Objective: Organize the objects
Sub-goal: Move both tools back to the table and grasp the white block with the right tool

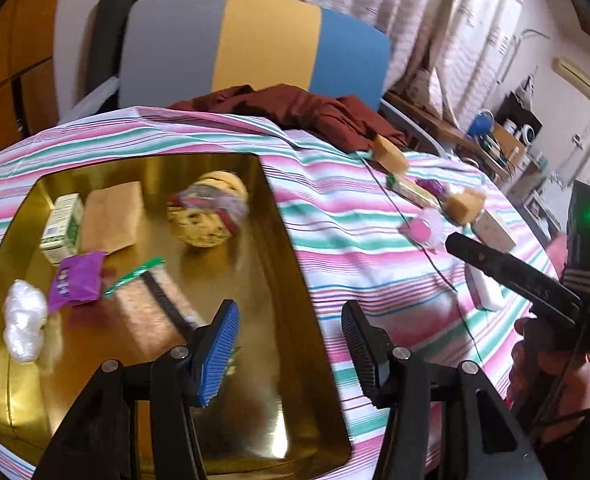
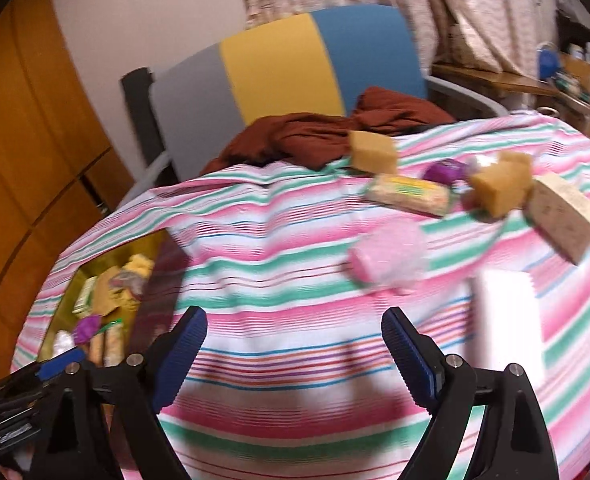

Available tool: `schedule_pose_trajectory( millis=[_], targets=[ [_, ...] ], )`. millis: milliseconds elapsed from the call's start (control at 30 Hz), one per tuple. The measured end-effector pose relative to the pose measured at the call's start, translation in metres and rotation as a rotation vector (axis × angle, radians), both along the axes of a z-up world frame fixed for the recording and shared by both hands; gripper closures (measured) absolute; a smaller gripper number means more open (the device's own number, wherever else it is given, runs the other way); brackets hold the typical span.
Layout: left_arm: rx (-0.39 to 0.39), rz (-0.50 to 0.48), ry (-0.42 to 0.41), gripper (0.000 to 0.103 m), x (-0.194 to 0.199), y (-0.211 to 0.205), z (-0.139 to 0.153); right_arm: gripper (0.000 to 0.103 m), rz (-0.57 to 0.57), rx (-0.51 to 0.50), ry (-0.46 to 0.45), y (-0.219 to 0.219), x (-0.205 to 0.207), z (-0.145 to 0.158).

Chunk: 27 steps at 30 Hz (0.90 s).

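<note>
Gold-coloured tray [image 1: 279, 248], shallow and reflective, resting on the striped cloth [image 1: 335, 216] that covers the bench; it serves as the landmark for all positions below. Inside the tray: a green-and-white carton [image 1: 61, 228] at the far left corner, a brown paper packet [image 1: 113, 216] just beside it, a bundle of wrapped biscuits [image 1: 207, 216] toward the far right wall, a purple wrapper [image 1: 77, 282] and a white plastic wad [image 1: 23, 324] near the left wall, and a long wafer pack [image 1: 155, 300] lying across the middle.

Left tongs [image 1: 289, 344]: above the tray's near right part, one blue-ribbed pad over the tray floor and the other over its right rim, jaws moderately wide with nothing between them.

Right tongs [image 2: 295, 356]: over bare striped cloth to the right of the tray, jaws wide and empty.

Loose items on the cloth, all well apart from the tray on its right: a pink wrapped piece [image 2: 387, 260], a white block [image 2: 507, 320] nearest the right tongs, a yellow-green wafer pack [image 2: 411, 194], a purple packet [image 2: 445, 170], two tan sponges [image 2: 373, 152] [image 2: 499, 184] and a speckled beige block [image 2: 563, 216].

Beyond the tray's far side: a crumpled maroon garment [image 2: 327, 132] and a chair back [image 2: 287, 64] in grey, yellow and blue.
</note>
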<state>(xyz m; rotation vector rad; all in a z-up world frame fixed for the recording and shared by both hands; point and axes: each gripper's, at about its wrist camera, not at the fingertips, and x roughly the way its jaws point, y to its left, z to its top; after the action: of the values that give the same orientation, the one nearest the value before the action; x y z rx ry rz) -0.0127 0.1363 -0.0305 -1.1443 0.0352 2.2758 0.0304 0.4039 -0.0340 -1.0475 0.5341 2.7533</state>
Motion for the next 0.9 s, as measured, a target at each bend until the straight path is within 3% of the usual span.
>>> schedule_pose_trajectory(
  millis=[367, 500, 700, 900],
  targets=[
    [-0.042, -0.089, -0.016, 0.049, 0.011, 0.037, -0.005, 0.002, -0.206, 0.026, -0.039, 0.075, 0.026, -0.015],
    [-0.064, -0.095, -0.009, 0.040, 0.013, 0.045, -0.006, 0.002, -0.241, 0.029, -0.050, 0.093, 0.033, -0.020],
    [-0.074, -0.084, 0.041, 0.040, 0.017, 0.050, 0.002, 0.002, -0.262, 0.026, -0.050, 0.109, 0.038, -0.033],
    [-0.086, -0.119, 0.088, 0.039, 0.019, 0.065, 0.010, 0.021, -0.212, -0.007, -0.052, 0.117, 0.030, -0.051]
  ],
)
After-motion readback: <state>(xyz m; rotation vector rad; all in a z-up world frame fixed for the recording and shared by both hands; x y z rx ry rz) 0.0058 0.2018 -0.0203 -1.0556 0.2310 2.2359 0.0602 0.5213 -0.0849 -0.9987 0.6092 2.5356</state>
